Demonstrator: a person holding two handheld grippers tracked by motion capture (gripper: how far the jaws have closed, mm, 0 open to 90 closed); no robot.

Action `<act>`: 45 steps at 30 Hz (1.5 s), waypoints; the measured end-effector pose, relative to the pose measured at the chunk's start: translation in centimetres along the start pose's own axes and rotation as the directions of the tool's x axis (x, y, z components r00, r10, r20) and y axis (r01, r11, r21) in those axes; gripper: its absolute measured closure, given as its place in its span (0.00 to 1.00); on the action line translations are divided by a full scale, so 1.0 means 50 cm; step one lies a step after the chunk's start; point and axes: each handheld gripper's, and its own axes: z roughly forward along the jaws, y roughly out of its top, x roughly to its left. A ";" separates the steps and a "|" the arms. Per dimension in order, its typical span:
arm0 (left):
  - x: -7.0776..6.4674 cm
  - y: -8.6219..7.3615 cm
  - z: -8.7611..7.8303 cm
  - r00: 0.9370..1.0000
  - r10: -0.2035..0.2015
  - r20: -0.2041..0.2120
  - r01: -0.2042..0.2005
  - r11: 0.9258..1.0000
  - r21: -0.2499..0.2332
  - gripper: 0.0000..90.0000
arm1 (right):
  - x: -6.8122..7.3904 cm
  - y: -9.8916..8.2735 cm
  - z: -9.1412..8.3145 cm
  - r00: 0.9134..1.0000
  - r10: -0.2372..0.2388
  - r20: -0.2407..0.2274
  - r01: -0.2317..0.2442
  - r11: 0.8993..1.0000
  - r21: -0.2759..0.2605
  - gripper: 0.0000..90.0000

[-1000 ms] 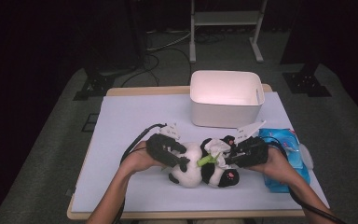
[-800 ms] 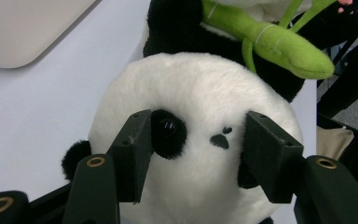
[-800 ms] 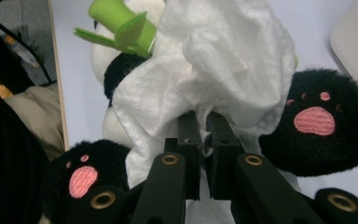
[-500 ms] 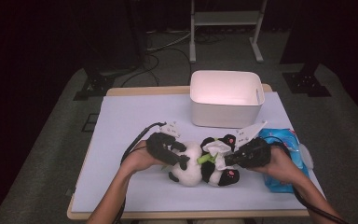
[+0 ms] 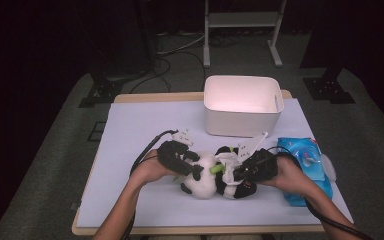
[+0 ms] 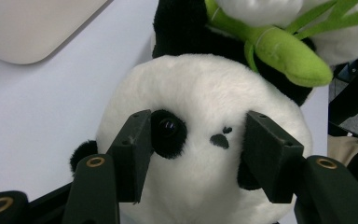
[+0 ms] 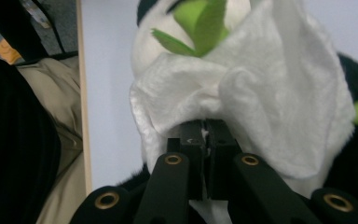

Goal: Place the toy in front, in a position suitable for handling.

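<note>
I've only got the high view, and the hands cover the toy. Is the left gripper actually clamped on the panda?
Observer: Yes. The left gripper presses its pads on both sides of the plush panda's head, one beside its eye.
Operator: And the right one?
Observer: The right gripper is shut on a fold of the white cloth draped over the panda.
Operator: Anything near the left jaws?
Observer: The green plush bamboo lies beyond the head, clear of the pads.
</note>
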 end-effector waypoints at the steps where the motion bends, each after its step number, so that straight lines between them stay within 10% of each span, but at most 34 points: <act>1: -0.001 0.000 0.000 1.000 0.002 0.000 -0.002 1.000 -0.001 0.48 | -0.001 -0.006 -0.002 1.000 0.007 0.004 -0.007 1.000 0.002 0.97; 29: 0.009 -0.061 -0.013 0.996 -0.036 0.084 0.035 0.999 0.015 0.23 | -0.031 -0.073 -0.020 0.995 0.104 -0.008 -0.104 0.993 -0.059 0.97; 45: -0.002 -0.036 -0.004 0.995 -0.002 0.101 0.004 1.000 -0.025 0.37 | -0.049 -0.029 -0.046 0.996 0.082 0.016 -0.081 0.993 -0.088 0.97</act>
